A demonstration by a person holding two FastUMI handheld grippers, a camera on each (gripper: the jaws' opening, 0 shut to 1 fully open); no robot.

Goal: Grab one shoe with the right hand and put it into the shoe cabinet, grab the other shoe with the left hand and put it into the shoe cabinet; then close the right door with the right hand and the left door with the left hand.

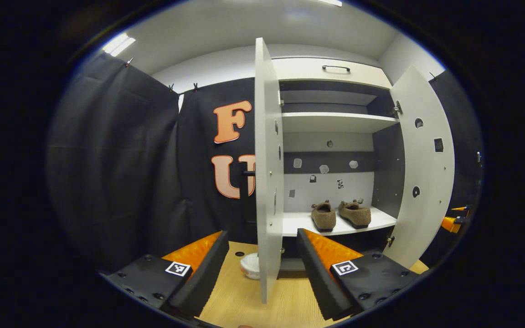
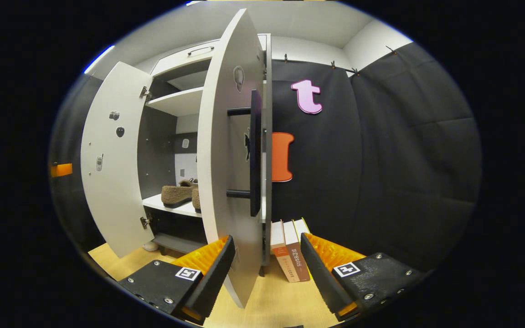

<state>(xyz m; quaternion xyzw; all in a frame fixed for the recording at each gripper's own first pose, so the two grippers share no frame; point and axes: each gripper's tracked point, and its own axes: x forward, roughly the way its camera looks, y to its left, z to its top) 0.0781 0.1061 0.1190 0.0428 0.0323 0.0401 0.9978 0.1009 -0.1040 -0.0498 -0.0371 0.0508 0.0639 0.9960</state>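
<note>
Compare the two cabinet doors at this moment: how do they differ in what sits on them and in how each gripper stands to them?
The right door carries a dark bar handle on its outer face; the left door shows edge-on, with only a handle stub. The open right gripper straddles the right door's edge; the open left gripper straddles the left door's. Both doors stand open, with both shoes shelved.

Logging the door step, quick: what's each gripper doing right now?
Left gripper: open, holding nothing.
Right gripper: open, holding nothing.
</note>
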